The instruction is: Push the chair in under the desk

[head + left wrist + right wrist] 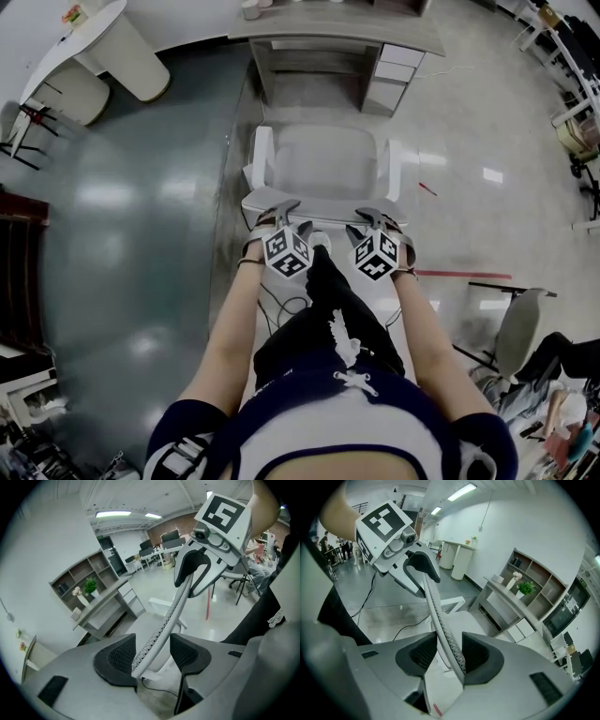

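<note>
The white mesh-backed chair (323,164) stands just short of the grey desk surface (337,33); left gripper (281,214) and right gripper (372,217) jaws, parted, loosely straddle its backrest's top rim (440,620); desk lies straight ahead.

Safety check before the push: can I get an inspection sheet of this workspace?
Surface: glossy floor, red stripe at right.
Job's things: chair faces the desk, not yet under it.
Clutter: plant and vase on the desk.
Grippers: left gripper and right gripper, jaws apart around the backrest top edge.
Cables: black cable on the floor behind the chair.
Surroundings: round white table, spare chair at right.
</note>
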`<state>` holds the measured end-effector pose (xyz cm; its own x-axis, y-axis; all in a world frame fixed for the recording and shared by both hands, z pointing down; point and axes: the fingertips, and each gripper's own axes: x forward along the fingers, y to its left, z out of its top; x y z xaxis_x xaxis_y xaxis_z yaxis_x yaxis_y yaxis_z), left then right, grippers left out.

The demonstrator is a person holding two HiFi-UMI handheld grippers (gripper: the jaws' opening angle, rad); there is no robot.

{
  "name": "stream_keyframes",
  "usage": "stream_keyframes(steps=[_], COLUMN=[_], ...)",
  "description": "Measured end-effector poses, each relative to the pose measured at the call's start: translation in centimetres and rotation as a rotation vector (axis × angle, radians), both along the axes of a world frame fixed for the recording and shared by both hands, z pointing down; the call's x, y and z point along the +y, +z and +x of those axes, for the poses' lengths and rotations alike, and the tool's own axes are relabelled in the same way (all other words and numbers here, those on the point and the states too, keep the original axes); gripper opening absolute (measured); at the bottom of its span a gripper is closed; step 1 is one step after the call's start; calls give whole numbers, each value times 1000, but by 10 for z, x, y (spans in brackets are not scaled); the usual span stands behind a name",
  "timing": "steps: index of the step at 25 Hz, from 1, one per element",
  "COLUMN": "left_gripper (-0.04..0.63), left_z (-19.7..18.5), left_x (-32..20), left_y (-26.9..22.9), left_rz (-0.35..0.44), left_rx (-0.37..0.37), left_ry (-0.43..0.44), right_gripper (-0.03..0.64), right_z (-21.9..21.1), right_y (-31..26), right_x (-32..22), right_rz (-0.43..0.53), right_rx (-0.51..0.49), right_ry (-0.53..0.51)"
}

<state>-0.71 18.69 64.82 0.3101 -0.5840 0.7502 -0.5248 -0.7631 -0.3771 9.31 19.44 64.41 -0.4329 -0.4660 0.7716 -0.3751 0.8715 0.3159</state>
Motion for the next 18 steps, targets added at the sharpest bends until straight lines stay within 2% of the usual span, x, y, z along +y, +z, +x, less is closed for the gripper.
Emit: stream_keyframes(steps=[18], left_gripper=[229], left_z=[-5], left_x=[-59], left_y=[-2], left_rz=[16], left_rx=[7], left_ry=[12], right_gripper=[150], right_z=[-5], right_y=[-1], right_x=[-62], right_rz=[10], right_rx=[-5], right_ry=[-5])
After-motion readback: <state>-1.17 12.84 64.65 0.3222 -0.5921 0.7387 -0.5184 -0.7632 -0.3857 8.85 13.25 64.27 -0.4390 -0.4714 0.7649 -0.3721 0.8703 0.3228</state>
